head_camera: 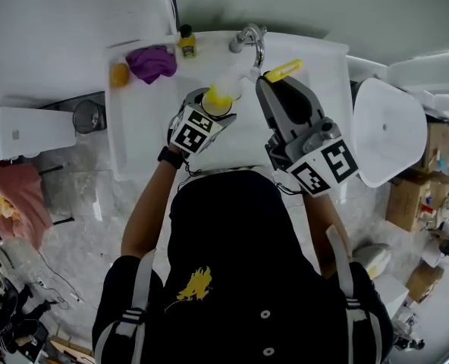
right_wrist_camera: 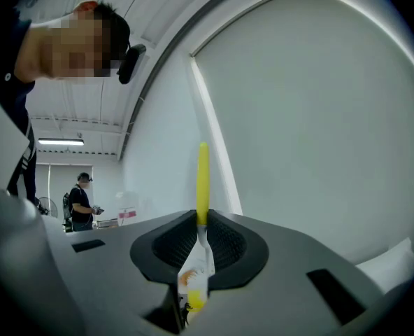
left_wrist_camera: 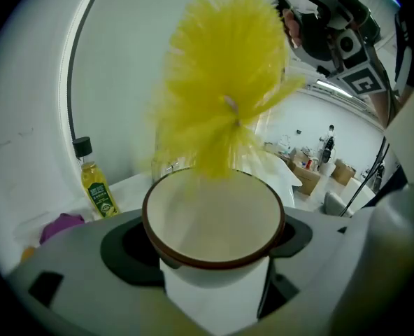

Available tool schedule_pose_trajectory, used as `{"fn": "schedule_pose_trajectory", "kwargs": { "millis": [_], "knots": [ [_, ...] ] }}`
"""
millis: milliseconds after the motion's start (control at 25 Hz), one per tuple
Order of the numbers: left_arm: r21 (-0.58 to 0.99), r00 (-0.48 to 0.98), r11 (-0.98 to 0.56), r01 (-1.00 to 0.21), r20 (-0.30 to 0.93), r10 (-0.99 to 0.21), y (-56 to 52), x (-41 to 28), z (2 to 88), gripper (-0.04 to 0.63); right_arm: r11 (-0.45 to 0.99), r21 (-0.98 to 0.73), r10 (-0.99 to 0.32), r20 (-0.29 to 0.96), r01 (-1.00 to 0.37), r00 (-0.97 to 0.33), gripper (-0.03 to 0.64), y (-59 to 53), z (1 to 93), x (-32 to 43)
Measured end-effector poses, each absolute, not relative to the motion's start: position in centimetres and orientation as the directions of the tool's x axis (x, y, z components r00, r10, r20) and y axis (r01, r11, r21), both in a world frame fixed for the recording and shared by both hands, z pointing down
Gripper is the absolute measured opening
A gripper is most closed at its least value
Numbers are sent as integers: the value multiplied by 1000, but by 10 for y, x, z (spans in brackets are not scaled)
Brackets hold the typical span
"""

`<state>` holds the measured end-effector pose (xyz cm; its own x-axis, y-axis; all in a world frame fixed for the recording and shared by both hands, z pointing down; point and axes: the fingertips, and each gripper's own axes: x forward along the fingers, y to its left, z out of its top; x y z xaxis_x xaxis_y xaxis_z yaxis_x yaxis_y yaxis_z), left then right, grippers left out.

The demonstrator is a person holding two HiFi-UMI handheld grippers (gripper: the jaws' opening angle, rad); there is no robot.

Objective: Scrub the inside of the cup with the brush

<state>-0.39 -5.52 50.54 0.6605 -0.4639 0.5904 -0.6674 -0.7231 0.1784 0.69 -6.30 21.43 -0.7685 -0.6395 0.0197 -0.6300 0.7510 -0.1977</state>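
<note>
A white cup (left_wrist_camera: 214, 257) with a brown rim sits between the jaws of my left gripper (left_wrist_camera: 214, 238), which is shut on it, mouth toward the camera. The brush's yellow bristle head (left_wrist_camera: 224, 82) is blurred; most of it stands above the far rim, its lower tips at the cup's mouth. In the head view the cup (head_camera: 215, 101) is over the sink, under the faucet. My right gripper (right_wrist_camera: 196, 257) is shut on the brush's thin handle (right_wrist_camera: 203, 177), whose yellow end (head_camera: 284, 70) sticks out past the right gripper (head_camera: 274, 89).
The white sink (head_camera: 137, 120) has a chrome faucet (head_camera: 249, 38) at the back. A small yellow bottle (head_camera: 186, 42), a purple cloth (head_camera: 152, 62) and an orange thing (head_camera: 119, 74) lie at its back left. A white toilet (head_camera: 387, 131) stands on the right.
</note>
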Motion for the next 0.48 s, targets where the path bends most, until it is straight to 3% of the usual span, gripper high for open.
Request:
{"fn": "schedule_pose_trajectory", "kwargs": {
  "millis": [280, 480],
  "knots": [
    [166, 672, -740, -652, 577, -463, -54, 1, 482, 423, 751, -220, -603, 157, -623, -782, 69, -57, 278, -13],
    [153, 661, -745, -649, 599, -453, -47, 2, 491, 423, 752, -227, -599, 158, -619, -785, 69, -56, 289, -17]
  ]
}}
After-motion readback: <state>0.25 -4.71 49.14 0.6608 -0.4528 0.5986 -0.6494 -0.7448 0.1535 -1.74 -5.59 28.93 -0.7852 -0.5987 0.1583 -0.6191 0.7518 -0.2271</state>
